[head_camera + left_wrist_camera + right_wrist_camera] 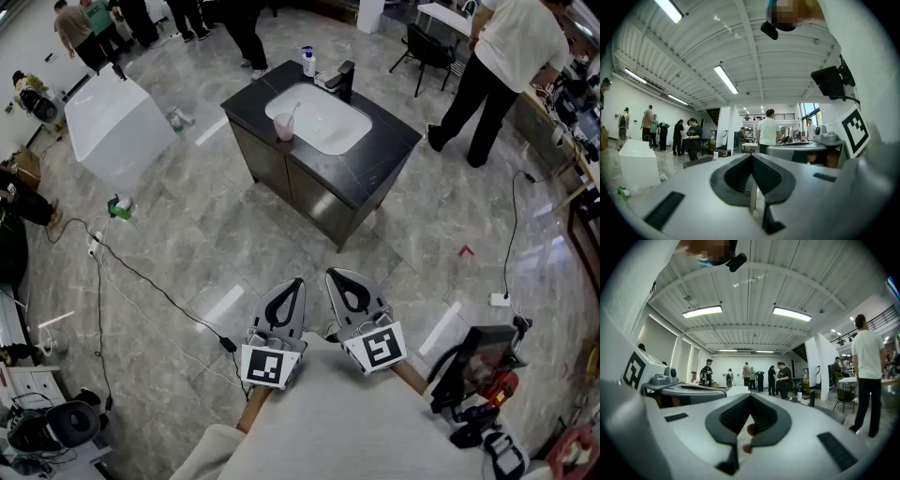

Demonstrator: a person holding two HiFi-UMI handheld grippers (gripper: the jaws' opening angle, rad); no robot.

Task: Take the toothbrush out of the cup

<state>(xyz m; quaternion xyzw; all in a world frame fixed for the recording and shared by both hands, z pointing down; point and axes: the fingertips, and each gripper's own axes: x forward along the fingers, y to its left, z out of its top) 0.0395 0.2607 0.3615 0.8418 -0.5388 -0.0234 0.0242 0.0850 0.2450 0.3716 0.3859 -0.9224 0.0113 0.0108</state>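
Holding both grippers far from the cup

I hold my left gripper (296, 285) and right gripper (334, 277) side by side, low by my body. Both are squeezed closed on nothing. The toothbrush (292, 112) stands in the pink cup (284, 129) on the sink counter (377, 165), well apart from them.

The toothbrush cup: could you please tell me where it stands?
In the head view, the cup stands on the dark vanity top at the sink basin's left rim.
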